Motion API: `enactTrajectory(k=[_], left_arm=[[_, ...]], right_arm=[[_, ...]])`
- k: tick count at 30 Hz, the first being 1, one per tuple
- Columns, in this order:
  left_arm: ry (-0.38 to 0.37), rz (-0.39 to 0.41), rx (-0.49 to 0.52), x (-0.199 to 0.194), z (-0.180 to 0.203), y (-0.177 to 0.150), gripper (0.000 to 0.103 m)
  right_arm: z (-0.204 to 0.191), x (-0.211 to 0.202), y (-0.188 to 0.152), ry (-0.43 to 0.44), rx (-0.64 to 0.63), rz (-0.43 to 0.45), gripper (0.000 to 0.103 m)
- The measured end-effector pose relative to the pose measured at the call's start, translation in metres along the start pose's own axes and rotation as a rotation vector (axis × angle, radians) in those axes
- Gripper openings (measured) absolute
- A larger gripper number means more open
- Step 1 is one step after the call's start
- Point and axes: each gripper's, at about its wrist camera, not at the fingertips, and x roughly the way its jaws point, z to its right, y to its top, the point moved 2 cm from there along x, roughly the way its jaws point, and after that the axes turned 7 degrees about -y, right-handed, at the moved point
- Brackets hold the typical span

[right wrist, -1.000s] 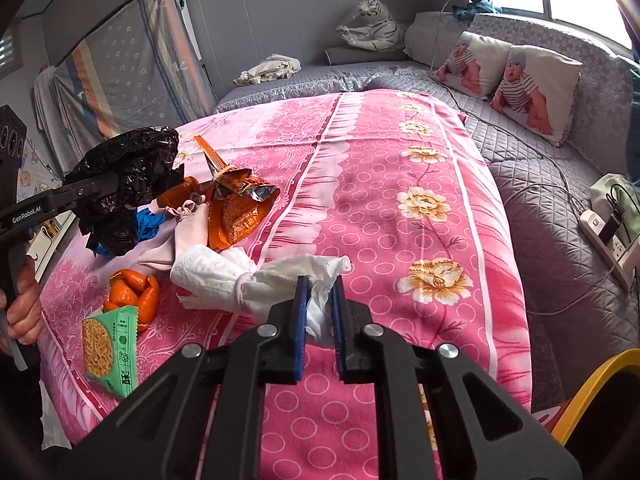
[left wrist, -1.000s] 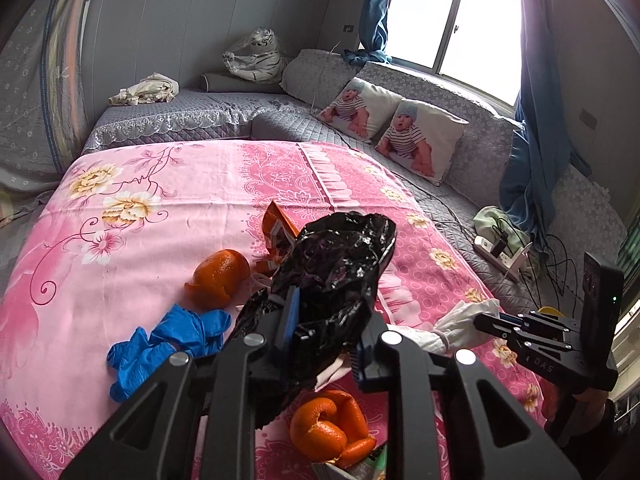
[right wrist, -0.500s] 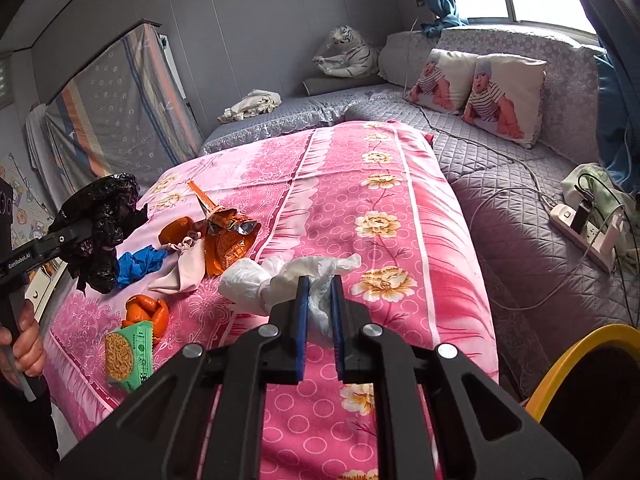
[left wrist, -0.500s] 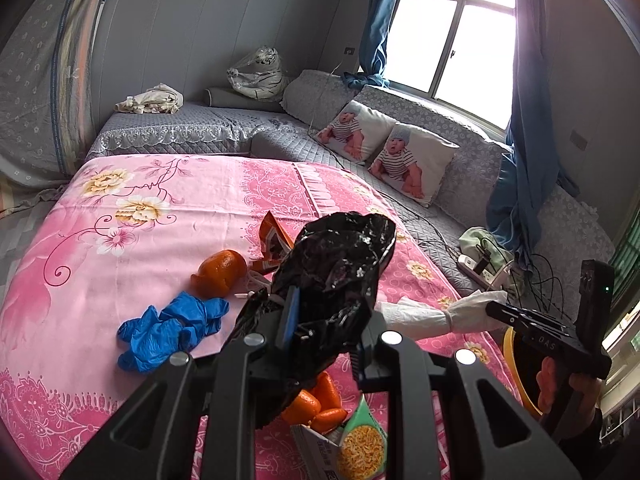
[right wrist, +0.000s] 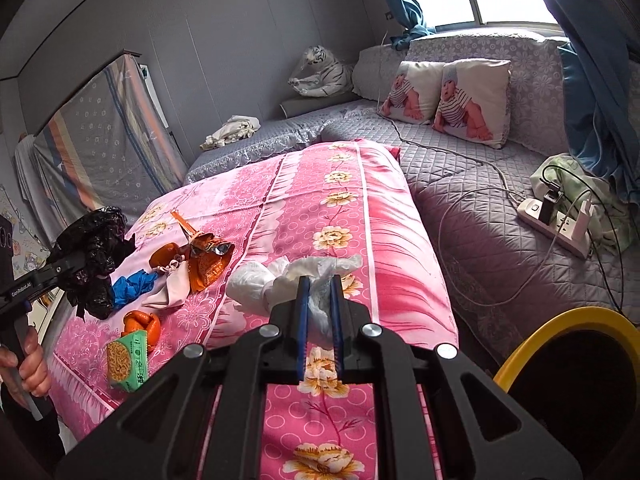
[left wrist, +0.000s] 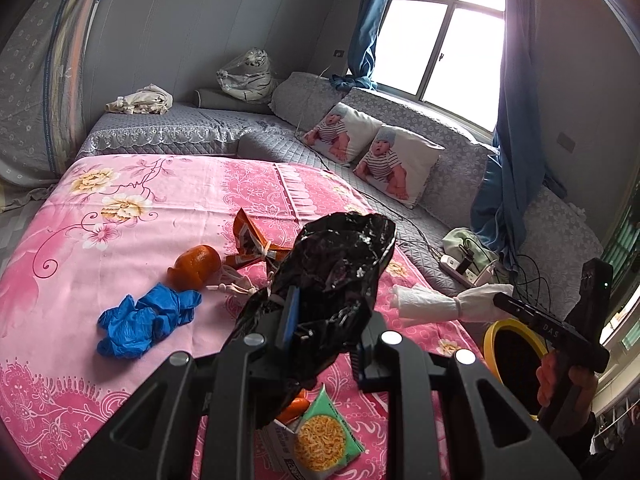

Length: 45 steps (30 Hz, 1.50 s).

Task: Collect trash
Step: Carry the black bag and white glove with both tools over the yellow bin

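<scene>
While the left gripper (left wrist: pixel 324 320) kept its jaws clenched on a crumpled black plastic bag (left wrist: pixel 336 268) above the near edge of the pink floral bed (left wrist: pixel 120 208), the right gripper (right wrist: pixel 320 300) grasped a twisted white tissue wad (right wrist: pixel 256 284) off the bed's right edge, near a yellow-rimmed bin (right wrist: pixel 568 316). Blue gloves (left wrist: pixel 140 320), orange peel (left wrist: pixel 196 266), an orange snack wrapper (left wrist: pixel 248 240) and a green noodle packet (left wrist: pixel 320 436) lay on the bed.

Both wrist views overlook pink bed (left wrist: pixel 168 200), close.
</scene>
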Motion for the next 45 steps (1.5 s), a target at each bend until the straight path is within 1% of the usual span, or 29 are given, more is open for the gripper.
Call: enactTrajectory(k=[7,12,22,28,33,40,45], left_arm=[[-0.03,-0.008,0.009,0.005,0.016,0.0,0.021],[-0.058,-0.018,0.033,0.012,0.035,0.001,0.021],[-0.132,-0.072,0.073,0.04,0.073,0.002,0.021],[-0.183,-0.107,0.123,0.06,0.105,0.002,0.021],[-0.24,-0.137,0.179,0.08,0.14,0.004,0.021],[-0.319,-0.172,0.242,0.105,0.19,0.002,0.021],[-0.372,-0.196,0.28,0.125,0.218,-0.003,0.021]], right_arm=[[0.018,-0.015,0.003,-0.016,0.038,0.033,0.009],[0.033,-0.027,0.005,-0.031,0.063,0.065,0.009],[0.068,-0.053,0.008,-0.081,0.133,0.125,0.009],[0.097,-0.068,0.008,-0.123,0.192,0.155,0.009],[0.122,-0.083,0.008,-0.17,0.237,0.188,0.009],[0.158,-0.107,0.003,-0.265,0.296,0.245,0.009],[0.184,-0.124,-0.003,-0.337,0.34,0.279,0.009]])
